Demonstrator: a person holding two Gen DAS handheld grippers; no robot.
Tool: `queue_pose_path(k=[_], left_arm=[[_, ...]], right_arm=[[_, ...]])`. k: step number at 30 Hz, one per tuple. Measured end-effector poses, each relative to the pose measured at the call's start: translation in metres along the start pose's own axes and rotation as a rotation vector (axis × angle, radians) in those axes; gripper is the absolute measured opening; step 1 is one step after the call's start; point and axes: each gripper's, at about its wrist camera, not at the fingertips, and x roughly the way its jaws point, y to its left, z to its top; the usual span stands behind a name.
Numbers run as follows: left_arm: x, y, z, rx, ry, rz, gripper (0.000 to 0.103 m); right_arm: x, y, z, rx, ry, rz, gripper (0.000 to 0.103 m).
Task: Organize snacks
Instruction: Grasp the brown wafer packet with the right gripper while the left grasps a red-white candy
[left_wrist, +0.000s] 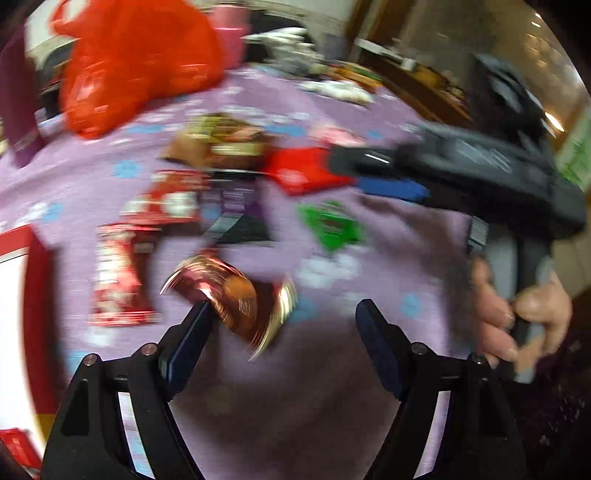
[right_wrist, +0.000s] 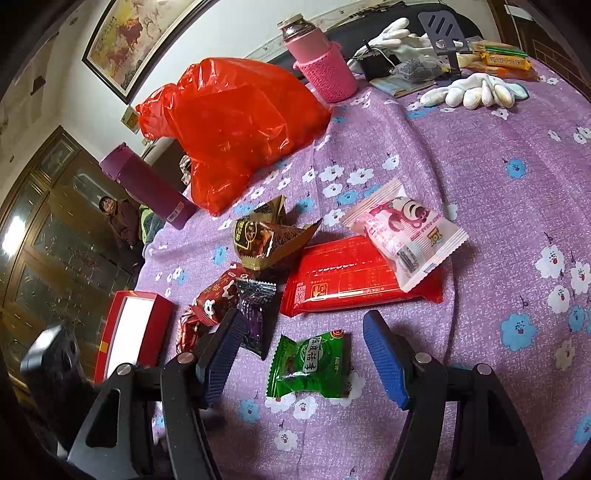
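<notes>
Here the left tongs (left_wrist: 282, 314) stand spread wide, a copper-foil snack (left_wrist: 236, 299) lying blurred against the left finger only, not pinched. The right tongs (right_wrist: 303, 328) are spread too, hovering just over a green snack packet (right_wrist: 310, 365) on the purple flowered bench (right_wrist: 480, 177). Beyond it lie a dark purple packet (right_wrist: 256, 314), a red-and-white wrapped candy (right_wrist: 210, 306), a flat red pack (right_wrist: 354, 277) with a pink bear packet (right_wrist: 402, 236) lying on it, and a brown-gold packet (right_wrist: 266, 236). A red box (right_wrist: 133, 325) sits at the left, a red plastic bag (right_wrist: 232, 125) farther back.
</notes>
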Motion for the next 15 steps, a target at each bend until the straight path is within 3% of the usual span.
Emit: queue_pose_path(k=[2,6,11,15], left_arm=[[-0.006,-0.013,-0.001,0.038,-0.025,-0.001,0.079],[-0.043,0.006,0.006,-0.004,-0.114,0.129,0.079],[-0.057,0.026,0.004,0.04,-0.052,0.316,0.079],[-0.056,0.032,-0.012,0.081,-0.004,0.356,0.079]], right_arm=[[-0.001,-0.002,0.001,0.007,-0.003,0.004,0.069],[-0.005,-0.001,0.001,-0.002,-0.014,0.027,0.069],[-0.011,0.029,-0.004,-0.137,-0.037,0.101,0.069],[0.002,0.063,-0.019,-0.3,-0.003,0.125,0.069]])
